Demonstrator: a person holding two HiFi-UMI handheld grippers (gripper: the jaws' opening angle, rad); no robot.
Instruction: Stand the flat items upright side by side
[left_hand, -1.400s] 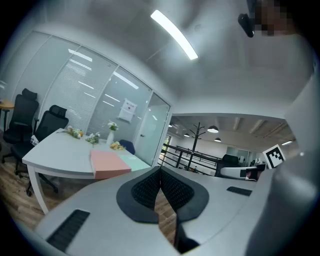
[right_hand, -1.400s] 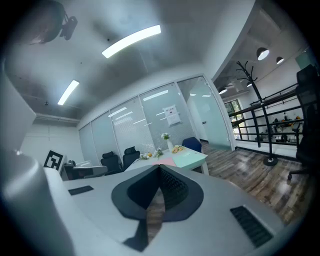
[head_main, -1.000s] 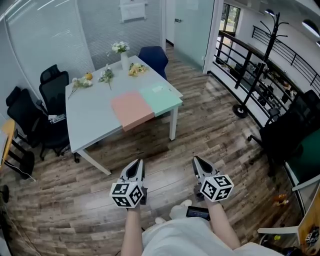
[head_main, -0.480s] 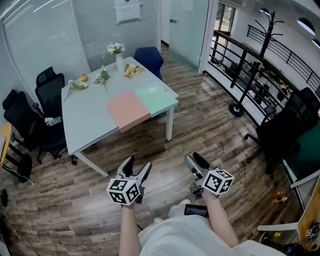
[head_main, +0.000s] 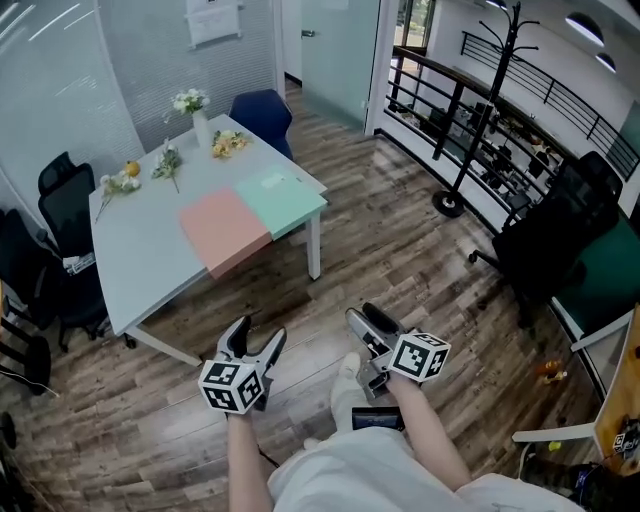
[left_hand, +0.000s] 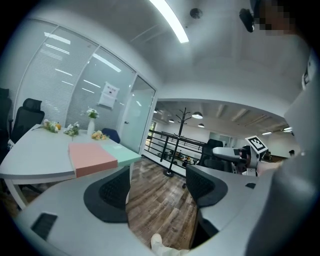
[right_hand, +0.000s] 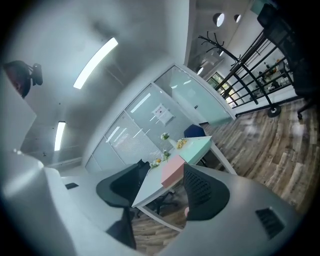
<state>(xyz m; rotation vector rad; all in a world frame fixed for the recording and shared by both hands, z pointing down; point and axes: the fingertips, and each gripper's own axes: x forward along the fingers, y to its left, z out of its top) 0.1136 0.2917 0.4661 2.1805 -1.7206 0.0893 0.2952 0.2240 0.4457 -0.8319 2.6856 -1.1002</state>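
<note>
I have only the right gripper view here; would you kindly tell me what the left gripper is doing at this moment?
Observer: The left gripper is empty, like the right gripper. Both pairs of jaws have just been opening, and the left's stand wide apart with only floor showing between them.
Operator: Thank you. Is it any nearer the table than mine?
Observer: No. In the head view both grippers are held side by side over the floor, short of the table.
Operator: The flat items look tiny here; how do they lie?
Observer: From above, the pink item and the green item lie flat, edges touching, with the green one at the table's corner.
</note>
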